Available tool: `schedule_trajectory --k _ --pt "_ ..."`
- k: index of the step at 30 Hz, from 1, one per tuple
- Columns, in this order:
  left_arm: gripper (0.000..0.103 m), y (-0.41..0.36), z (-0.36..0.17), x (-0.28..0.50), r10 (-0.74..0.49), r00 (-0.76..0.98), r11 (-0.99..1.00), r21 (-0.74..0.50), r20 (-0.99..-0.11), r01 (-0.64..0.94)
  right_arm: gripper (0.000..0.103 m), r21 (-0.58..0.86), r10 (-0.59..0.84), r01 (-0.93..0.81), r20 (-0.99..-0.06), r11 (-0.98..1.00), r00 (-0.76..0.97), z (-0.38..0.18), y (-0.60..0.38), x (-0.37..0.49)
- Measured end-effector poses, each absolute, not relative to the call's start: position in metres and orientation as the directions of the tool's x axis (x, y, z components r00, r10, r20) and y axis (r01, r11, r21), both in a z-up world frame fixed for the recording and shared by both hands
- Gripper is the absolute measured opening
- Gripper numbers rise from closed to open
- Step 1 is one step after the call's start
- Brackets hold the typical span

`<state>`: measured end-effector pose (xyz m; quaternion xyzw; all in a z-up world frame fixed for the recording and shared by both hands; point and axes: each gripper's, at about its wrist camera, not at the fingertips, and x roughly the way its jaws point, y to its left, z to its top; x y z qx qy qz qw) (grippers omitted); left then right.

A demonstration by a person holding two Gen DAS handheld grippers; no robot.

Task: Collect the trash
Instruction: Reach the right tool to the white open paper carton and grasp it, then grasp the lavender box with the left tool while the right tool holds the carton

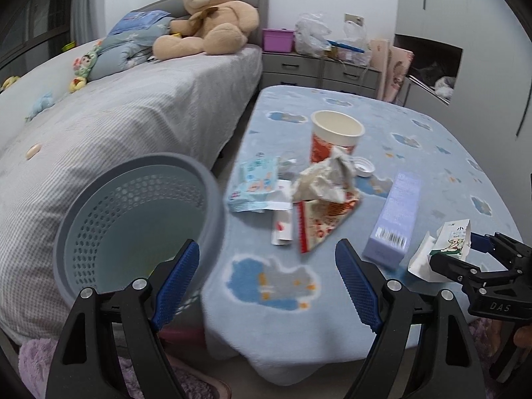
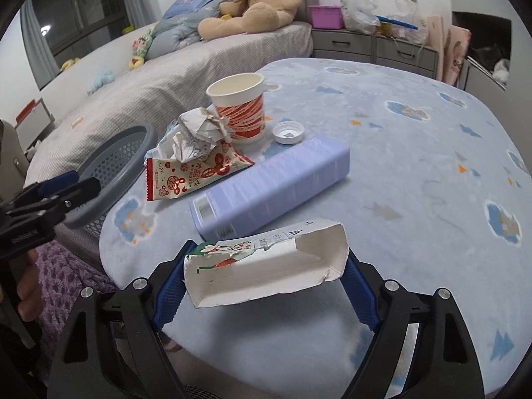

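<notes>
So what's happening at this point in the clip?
A person is clearing trash off a table covered with a blue blanket. The right gripper holds a torn white carton between its pads, lifted above the table edge. The left gripper is open and empty, near the grey basket beside the bed. Still on the table: a paper cup, crumpled paper, a snack wrapper, a bottle cap and a purple box.

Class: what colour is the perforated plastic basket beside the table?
Grey perforated plastic basket, clearest in the left wrist view.
</notes>
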<state>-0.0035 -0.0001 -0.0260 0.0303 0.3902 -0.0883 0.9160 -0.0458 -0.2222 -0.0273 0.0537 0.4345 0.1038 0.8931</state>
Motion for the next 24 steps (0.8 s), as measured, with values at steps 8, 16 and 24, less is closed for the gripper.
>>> schedule_trajectory --k 8,16,24 --pt "0.08 -0.06 -0.025 0.011 -0.228 0.648 0.946 -0.009 -0.727 0.323 0.081 0.227 0.2 -0.04 -0.744 0.973 0.637 -0.02 -0.259 -0.064" --pt "0.08 -0.109 -0.036 0.036 -0.267 0.582 0.907 0.004 -0.768 0.421 0.081 0.292 0.181 0.061 -0.73 0.954 0.659 -0.024 -0.298 -0.07" --pt "0.08 -0.143 -0.061 0.058 -0.252 0.525 0.877 0.037 -0.813 0.478 0.081 0.347 0.196 0.099 -0.717 0.933 0.669 -0.03 -0.315 -0.071"
